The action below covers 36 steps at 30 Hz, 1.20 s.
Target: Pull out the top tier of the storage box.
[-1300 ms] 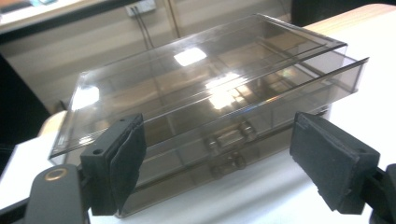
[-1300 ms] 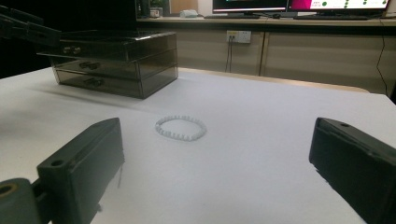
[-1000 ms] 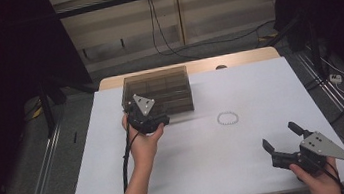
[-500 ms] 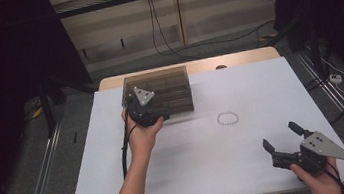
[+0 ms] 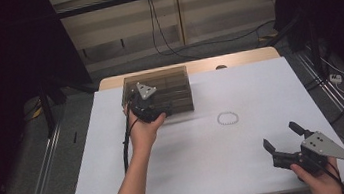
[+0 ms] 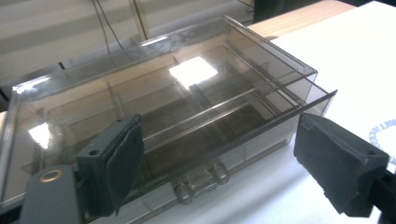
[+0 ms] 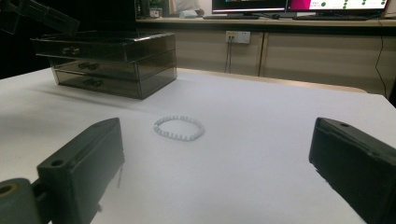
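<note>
High view. The left gripper (image 5: 150,111) is seen left of centre, at the front edge of the smoked-plastic drawer box (image 5: 173,84), which stands on the white table (image 5: 250,167) toward its upper left. Compared with the frame of a second ago, this gripper has been carried up the picture from just in front of the box to a position over its front, and its jaws have just been opening further; nothing is seen between them. This is judged to be an approach to a drawer handle, with no pull yet begun. The right gripper (image 5: 282,139) is shown at the lower right, unmoved, jaws spread and empty. A white bead bracelet (image 5: 227,118) lies flat at mid-table, well apart from both grippers.

Left gripper view. The box (image 6: 154,107) is presented from above its front: a translucent brown-grey top, inner dividers visible through it, and a glare patch at upper centre. A small two-knob drawer handle (image 6: 201,179) is seen at bottom centre, between the released pads (image 6: 122,163) and not touched by them.

Right gripper view. The box (image 7: 109,63) appears at upper left as three stacked drawers, all closed. The bracelet (image 7: 179,128) lies at centre, beyond the parted, empty jaws.
</note>
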Each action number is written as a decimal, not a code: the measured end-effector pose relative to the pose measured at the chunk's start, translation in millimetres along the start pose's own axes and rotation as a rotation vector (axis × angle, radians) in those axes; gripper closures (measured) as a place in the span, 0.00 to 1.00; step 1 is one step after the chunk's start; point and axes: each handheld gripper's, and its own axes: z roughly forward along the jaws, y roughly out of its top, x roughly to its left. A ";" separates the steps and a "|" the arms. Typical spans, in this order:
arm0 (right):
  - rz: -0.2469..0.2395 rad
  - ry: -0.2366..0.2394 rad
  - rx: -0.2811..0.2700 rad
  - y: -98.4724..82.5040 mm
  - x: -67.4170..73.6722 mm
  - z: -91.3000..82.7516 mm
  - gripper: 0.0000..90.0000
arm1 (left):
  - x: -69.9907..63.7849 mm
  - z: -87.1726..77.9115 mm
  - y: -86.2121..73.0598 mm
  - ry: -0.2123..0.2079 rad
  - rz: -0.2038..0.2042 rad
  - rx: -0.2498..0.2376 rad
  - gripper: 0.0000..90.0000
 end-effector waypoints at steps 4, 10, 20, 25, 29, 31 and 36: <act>-0.001 0.000 0.000 0.0 -0.1 0.1 0.02 | 3.4 3.3 -0.4 -0.020 -0.005 0.013 0.14; 0.002 0.001 0.002 -0.3 -0.1 0.4 0.02 | 8.3 7.0 -2.1 -0.032 -0.003 0.027 0.14; 0.000 0.003 0.008 -1.3 0.1 1.6 0.02 | 10.5 15.2 -5.6 -0.066 0.013 0.051 0.17; 0.001 0.006 0.008 -1.4 -0.5 1.4 0.02 | 11.6 16.4 -5.4 -0.074 0.013 0.055 0.18; 0.002 0.004 0.007 -1.5 -0.8 1.7 0.02 | 11.0 16.4 -5.9 -0.086 0.028 0.073 0.23; 0.001 0.005 0.008 -1.5 -0.6 1.8 0.02 | 9.8 17.1 -6.4 -0.087 0.029 0.075 0.24; 0.001 0.005 0.010 -1.6 -0.1 1.9 0.02 | 8.9 17.6 -6.5 -0.092 0.036 0.077 0.27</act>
